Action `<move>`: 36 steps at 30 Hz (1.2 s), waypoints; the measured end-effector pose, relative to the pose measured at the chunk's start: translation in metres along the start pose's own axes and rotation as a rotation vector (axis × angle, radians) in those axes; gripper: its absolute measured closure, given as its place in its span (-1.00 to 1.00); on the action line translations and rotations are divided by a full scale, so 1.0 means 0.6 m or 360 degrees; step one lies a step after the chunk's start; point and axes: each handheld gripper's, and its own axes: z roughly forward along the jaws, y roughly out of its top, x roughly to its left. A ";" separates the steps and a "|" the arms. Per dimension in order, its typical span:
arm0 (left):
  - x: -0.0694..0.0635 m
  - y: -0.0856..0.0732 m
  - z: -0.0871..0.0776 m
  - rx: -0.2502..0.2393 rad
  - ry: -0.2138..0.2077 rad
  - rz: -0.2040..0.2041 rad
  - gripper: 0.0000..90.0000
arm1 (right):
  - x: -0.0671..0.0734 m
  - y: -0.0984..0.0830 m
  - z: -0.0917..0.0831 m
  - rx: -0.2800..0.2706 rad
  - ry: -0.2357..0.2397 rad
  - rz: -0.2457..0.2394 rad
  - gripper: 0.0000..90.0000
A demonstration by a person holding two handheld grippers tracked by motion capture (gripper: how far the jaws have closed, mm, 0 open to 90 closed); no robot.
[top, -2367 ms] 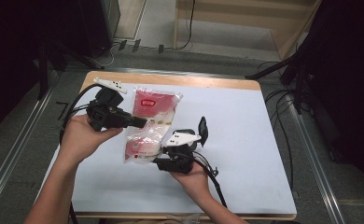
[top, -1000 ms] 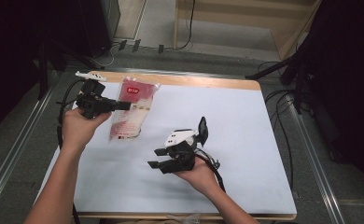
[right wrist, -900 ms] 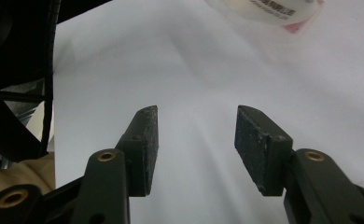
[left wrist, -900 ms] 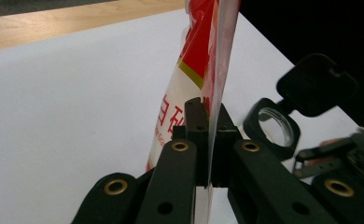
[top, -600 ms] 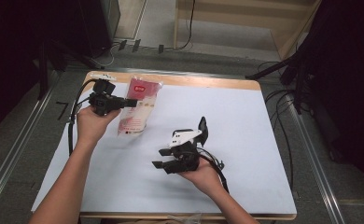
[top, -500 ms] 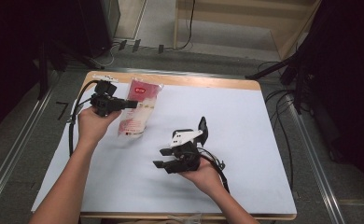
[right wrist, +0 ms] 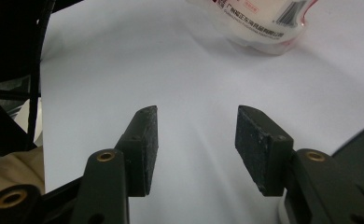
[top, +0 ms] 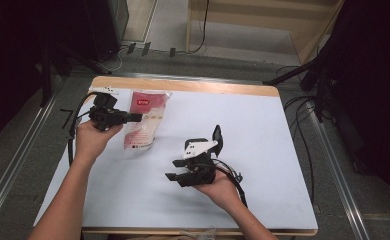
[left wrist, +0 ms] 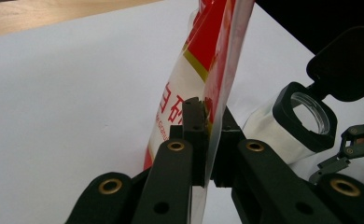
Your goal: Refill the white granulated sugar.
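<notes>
Pinching the red-and-white bag [top: 144, 119] (shiny, clear at its edges), the left gripper [top: 133, 117] grips tight; the right gripper [top: 174, 177] gapes, holding nothing.

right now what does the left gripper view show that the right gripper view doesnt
Left gripper view: the left gripper shut on the edge of the red and white packet, which stands on edge between its jaws, and the right gripper farther off.
Right gripper view: the right gripper's own jaws standing apart with nothing between them, and the packet's barcode end.
Both share: the packet and the white table sheet.
</notes>
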 end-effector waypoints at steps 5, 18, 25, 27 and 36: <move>-0.004 -0.009 -0.006 -0.0017 0.0047 0.0040 0.98 | 0.000 0.000 -0.003 -0.0014 0.0008 0.0002 0.11; -0.010 -0.040 -0.026 0.0031 0.0002 0.0062 0.92 | 0.002 -0.006 -0.022 -0.0035 0.0001 0.0032 0.10; -0.009 -0.055 -0.035 0.0025 0.0010 0.0032 0.88 | -0.001 -0.004 -0.042 -0.0041 -0.0010 0.0055 0.10; -0.010 -0.061 -0.038 0.0033 0.0003 0.0047 0.87 | 0.000 -0.005 -0.047 -0.0036 -0.0013 0.0048 0.10; -0.009 -0.071 -0.044 0.0018 0.0028 0.0080 0.83 | 0.003 -0.012 -0.056 0.0009 0.0008 0.0034 0.10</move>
